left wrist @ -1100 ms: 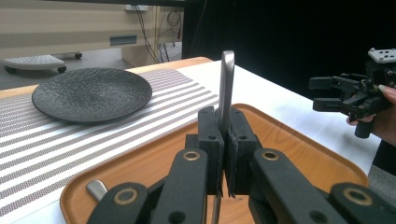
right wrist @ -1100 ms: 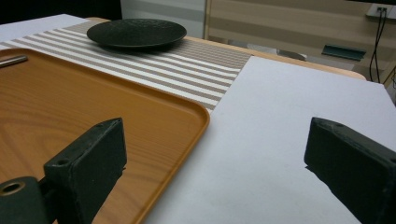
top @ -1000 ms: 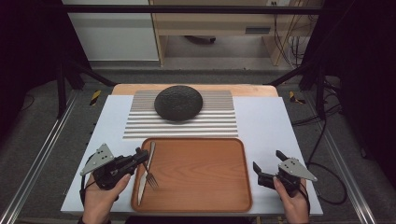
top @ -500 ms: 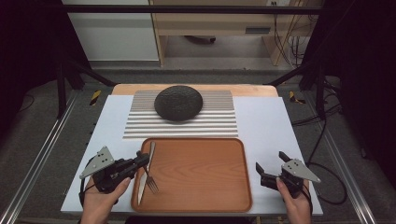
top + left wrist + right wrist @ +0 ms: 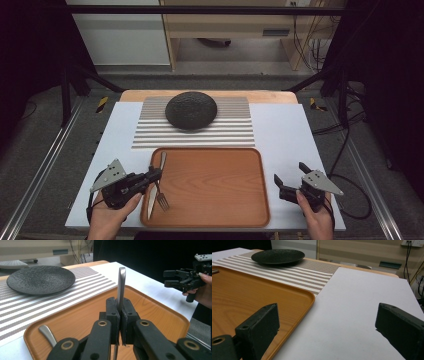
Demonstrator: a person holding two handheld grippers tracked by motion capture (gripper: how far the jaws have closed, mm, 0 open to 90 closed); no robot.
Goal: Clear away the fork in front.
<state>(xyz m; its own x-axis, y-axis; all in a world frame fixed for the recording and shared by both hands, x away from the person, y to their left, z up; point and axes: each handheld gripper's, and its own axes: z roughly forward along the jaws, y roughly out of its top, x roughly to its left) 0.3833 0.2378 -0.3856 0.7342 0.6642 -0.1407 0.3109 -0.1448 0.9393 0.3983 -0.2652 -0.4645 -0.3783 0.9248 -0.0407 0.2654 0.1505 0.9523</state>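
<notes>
While the right tool [image 5: 290, 179] gapes, the left tool [image 5: 120, 315] pinches a smooth metal fork [image 5: 121, 285] over the wooden tray [image 5: 220, 187].

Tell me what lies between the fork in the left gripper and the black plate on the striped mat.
Nothing visible does. The left gripper holds the fork over the tray's left edge; only the tray's far rim and bare striped mat lie before the black plate. The knife lies off that line.

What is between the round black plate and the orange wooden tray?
In the high view, only the striped grey placemat lies between the round black plate and the orange wooden tray; nothing else sits there.
</notes>
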